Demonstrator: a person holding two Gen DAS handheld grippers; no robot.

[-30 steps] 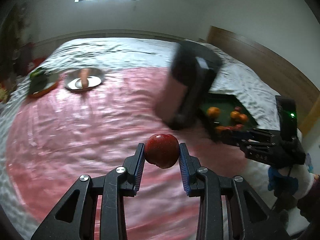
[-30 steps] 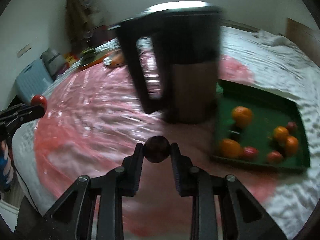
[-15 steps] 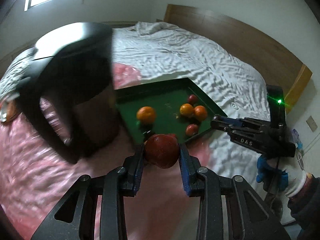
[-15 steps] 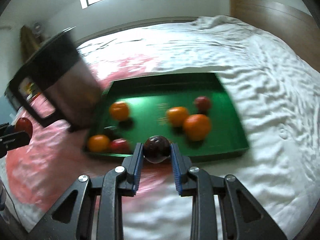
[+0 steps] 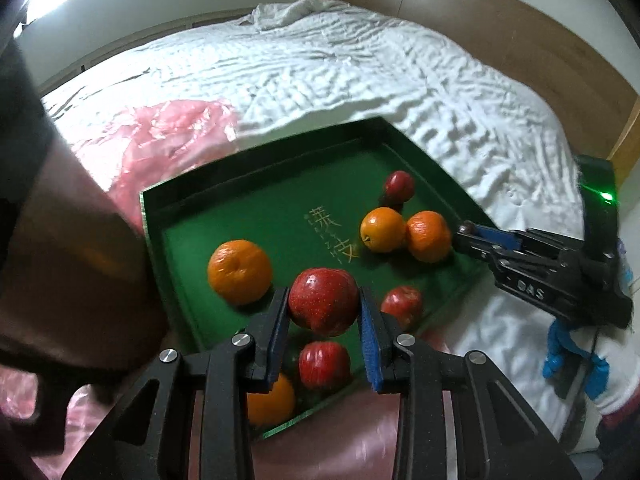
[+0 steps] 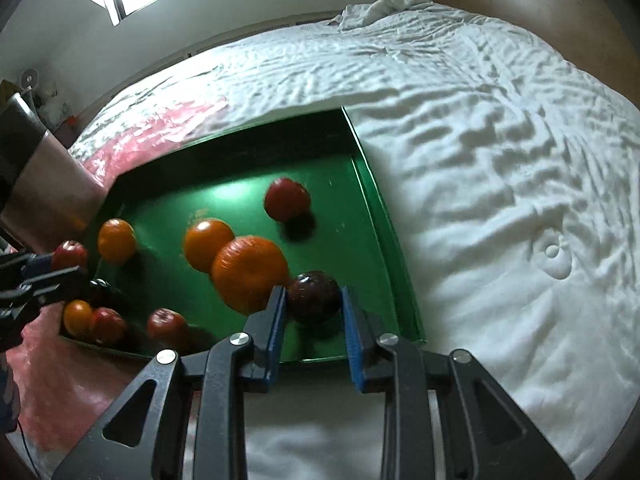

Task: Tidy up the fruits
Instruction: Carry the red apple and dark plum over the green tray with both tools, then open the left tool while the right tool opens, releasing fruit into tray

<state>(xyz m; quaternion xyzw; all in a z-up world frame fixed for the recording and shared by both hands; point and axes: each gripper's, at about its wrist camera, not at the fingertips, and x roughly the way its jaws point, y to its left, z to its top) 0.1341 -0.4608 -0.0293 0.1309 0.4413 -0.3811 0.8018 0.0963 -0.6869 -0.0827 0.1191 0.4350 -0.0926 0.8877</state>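
My left gripper (image 5: 324, 308) is shut on a red apple (image 5: 323, 300), held over the near part of a green tray (image 5: 276, 220) on the bed. My right gripper (image 6: 313, 300) is shut on a dark red fruit (image 6: 314, 295) above the tray's (image 6: 360, 224) near right corner. Several oranges and red apples lie in the tray, among them an orange (image 5: 239, 277) at its left and a large orange (image 6: 249, 272) just left of the dark fruit. The right gripper (image 5: 466, 232) shows at the tray's right edge in the left wrist view. The left gripper's fingertips (image 6: 66, 273) show at the tray's left edge in the right wrist view.
A tall dark container with a brown body (image 5: 68, 264) stands against the tray's left side. A pink plastic sheet (image 5: 160, 136) covers the bed to the left, rumpled white bedding (image 6: 500, 160) lies to the right. A wooden headboard (image 5: 500, 40) runs behind. A gloved hand (image 5: 572, 352) holds the right gripper.
Both grippers have swept from over the pink sheet, past the dark container, to above the green tray and come down lower. Each still holds its fruit.
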